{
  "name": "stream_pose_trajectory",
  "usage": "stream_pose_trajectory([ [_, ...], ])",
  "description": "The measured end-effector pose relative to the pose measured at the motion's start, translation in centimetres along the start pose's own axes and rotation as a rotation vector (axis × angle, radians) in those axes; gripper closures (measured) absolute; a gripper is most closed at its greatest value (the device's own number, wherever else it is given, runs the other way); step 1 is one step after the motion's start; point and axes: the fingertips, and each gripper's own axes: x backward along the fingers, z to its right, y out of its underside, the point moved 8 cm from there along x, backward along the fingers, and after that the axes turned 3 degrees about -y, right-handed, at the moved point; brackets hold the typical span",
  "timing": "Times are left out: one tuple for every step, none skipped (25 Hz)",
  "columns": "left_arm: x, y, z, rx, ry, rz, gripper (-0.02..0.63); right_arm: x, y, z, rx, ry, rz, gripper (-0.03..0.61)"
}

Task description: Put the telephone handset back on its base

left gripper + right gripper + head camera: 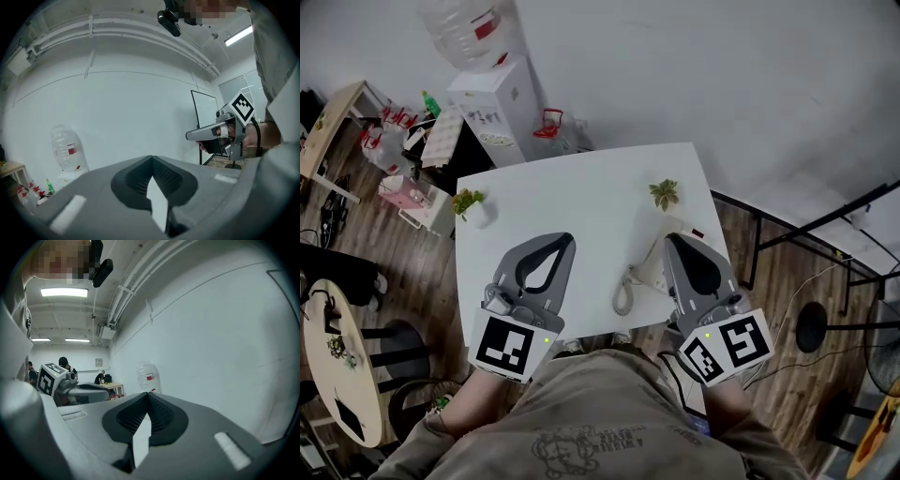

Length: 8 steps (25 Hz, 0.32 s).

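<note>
- Left gripper [151, 159]: jaws closed tip to tip, nothing between them. It hovers over the white table [581, 187] at 8 o'clock from its centre.
- Right gripper [147, 394]: also shut and empty, at 4 o'clock, directly above the telephone [649, 270].
- The telephone's coiled cord [622, 298] trails toward 7 o'clock.
- Judgement: the scene fits a handset lying off its base or one already seated. Either way, keep the closed jaws clear of the cord.
- Hidden: the right gripper covers most of the telephone, so the handset's seating cannot be told. Both gripper views show only walls.
</note>
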Motion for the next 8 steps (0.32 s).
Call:
stream_pose_trajectory([
  [0.0,0.0,0.0,0.005,0.000,0.001,0.614,0.0,-0.2,0.2,0.002,0.008,0.005,0.552],
  [0.1,0.0,0.0,0.008,0.000,0.001,0.614,0.1,-0.4,0.4,0.004,0.014,0.010,0.551],
  [0.1,0.0,0.0,0.010,0.000,0.001,0.614,0.2,-0.5,0.5,0.007,0.020,0.013,0.552],
  [0.1,0.0,0.0,0.011,0.002,-0.001,0.614,0.3,-0.6,0.7,0.010,0.024,0.016,0.551],
  [0.1,0.0,0.1,0.011,0.004,-0.002,0.614,0.4,-0.6,0.8,0.012,0.029,0.019,0.552],
  [0.1,0.0,0.1,0.009,0.006,-0.003,0.613,0.5,-0.7,1.0,0.012,0.032,0.023,0.552],
  [0.1,0.0,0.2,0.006,0.009,-0.004,0.612,0.6,-0.7,1.1,0.011,0.035,0.028,0.551],
  [0.1,0.0,0.2,0.003,0.011,-0.005,0.612,0.7,-0.8,1.2,0.010,0.037,0.033,0.552],
])
